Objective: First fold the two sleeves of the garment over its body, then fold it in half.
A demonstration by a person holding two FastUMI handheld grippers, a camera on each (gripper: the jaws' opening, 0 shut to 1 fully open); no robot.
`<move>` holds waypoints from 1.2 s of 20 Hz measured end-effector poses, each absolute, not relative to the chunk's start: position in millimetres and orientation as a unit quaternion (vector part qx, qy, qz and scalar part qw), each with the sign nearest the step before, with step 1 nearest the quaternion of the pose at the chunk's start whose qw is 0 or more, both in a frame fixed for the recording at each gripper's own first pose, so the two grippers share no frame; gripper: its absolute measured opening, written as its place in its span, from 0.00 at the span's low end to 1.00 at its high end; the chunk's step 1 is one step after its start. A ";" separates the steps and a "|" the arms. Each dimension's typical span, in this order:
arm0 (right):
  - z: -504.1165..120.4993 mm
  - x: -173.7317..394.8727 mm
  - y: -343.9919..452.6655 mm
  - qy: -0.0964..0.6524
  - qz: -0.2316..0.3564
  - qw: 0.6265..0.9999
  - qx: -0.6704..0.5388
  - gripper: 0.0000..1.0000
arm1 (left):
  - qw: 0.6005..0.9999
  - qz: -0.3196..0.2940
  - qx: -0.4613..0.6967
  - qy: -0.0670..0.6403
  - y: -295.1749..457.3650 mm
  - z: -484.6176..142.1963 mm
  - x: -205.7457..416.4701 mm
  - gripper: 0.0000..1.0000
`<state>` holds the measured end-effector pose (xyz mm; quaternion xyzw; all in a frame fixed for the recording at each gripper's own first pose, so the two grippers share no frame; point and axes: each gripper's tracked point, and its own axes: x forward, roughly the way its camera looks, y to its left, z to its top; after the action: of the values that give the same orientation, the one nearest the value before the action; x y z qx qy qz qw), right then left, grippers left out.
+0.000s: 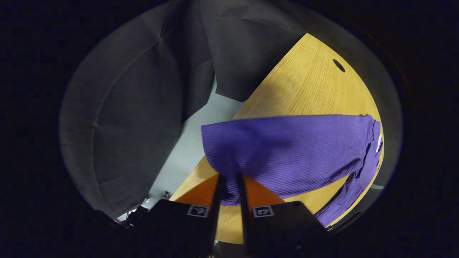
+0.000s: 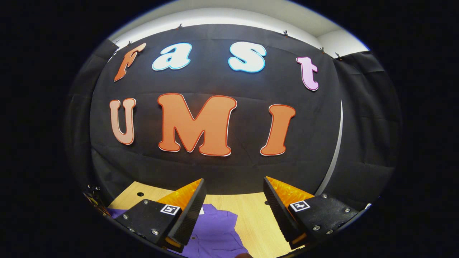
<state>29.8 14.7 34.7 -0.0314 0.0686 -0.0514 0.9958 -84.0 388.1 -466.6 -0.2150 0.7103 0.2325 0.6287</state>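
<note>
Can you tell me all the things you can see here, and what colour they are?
garment: one, purple, lying on the table, one part lifted and pinched by the left gripper.
table: one, light wood, under the garment, with a small dark hole near its far edge.
booth wall: black cloth, behind the table.
floor: pale grey, beside the table.
left gripper: one, fingers closed on a fold of the garment.
right gripper: one, fingers wide apart, holding nothing, above the garment on the table.
</note>
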 end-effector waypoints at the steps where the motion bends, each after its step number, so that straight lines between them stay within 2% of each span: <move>1: 33.1 30.4 12.0 0.071 -0.048 0.996 -0.030 0.95 | 0.629 0.232 -0.216 0.710 387.4 -466.0 -81.7 0.11; 5: 26.9 34.9 -10.2 0.077 -0.043 0.996 -0.027 0.95 | 0.644 0.229 -0.219 0.696 375.2 -446.3 -74.5 0.05; 14: 20.5 63.0 -55.1 0.068 -0.001 0.997 -0.028 0.95 | 0.733 0.166 -0.159 0.640 283.1 -348.1 0.3 0.04; 24: 17.7 58.6 -97.0 0.063 0.011 0.998 -0.018 0.95 | 0.793 0.033 -0.073 0.604 123.1 -254.5 100.4 0.04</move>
<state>58.6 -97.0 17.7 -0.0181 0.0634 0.0109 0.9978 100.4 123.1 -254.5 -0.0731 0.6036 0.0331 0.7932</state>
